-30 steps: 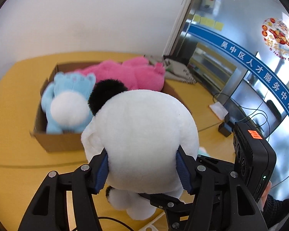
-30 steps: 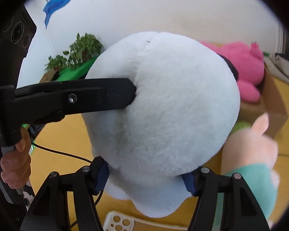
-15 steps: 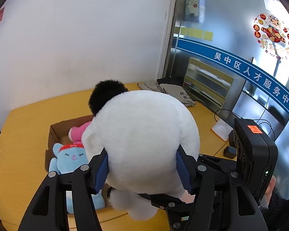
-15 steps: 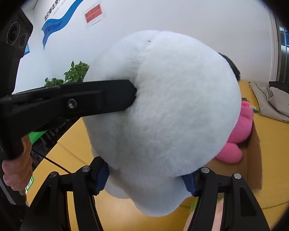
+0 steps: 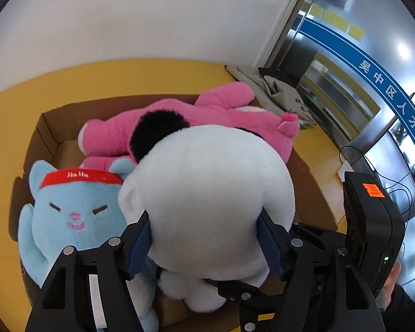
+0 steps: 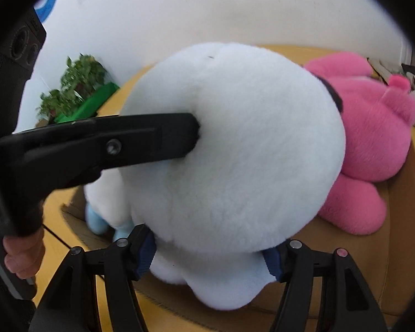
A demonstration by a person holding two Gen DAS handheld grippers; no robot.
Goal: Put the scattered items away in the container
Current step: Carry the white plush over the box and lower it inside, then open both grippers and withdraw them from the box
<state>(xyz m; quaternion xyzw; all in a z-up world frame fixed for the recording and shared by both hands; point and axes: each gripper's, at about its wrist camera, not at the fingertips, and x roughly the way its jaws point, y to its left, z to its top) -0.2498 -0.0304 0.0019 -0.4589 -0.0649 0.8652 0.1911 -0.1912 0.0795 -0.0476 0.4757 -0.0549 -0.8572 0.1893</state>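
two plush toys, the pink toy [image 5: 179, 121] and blue toy [image 5: 74, 215], already lie in the cardboard box [image 5: 45, 127]; the white plush [image 5: 207, 193] hangs over it, pinched by both the left gripper [image 5: 204, 238] (jaws just easing wider) and right gripper [image 6: 207, 260], pink toy at its 1 o'clock; release remains.

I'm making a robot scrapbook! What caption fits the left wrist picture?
Both grippers, left gripper in front, carry a white plush above a cardboard box holding blue and pink toys.

Bright even daylight, window glare at right, fisheye-curved dark corners, slight motion blur
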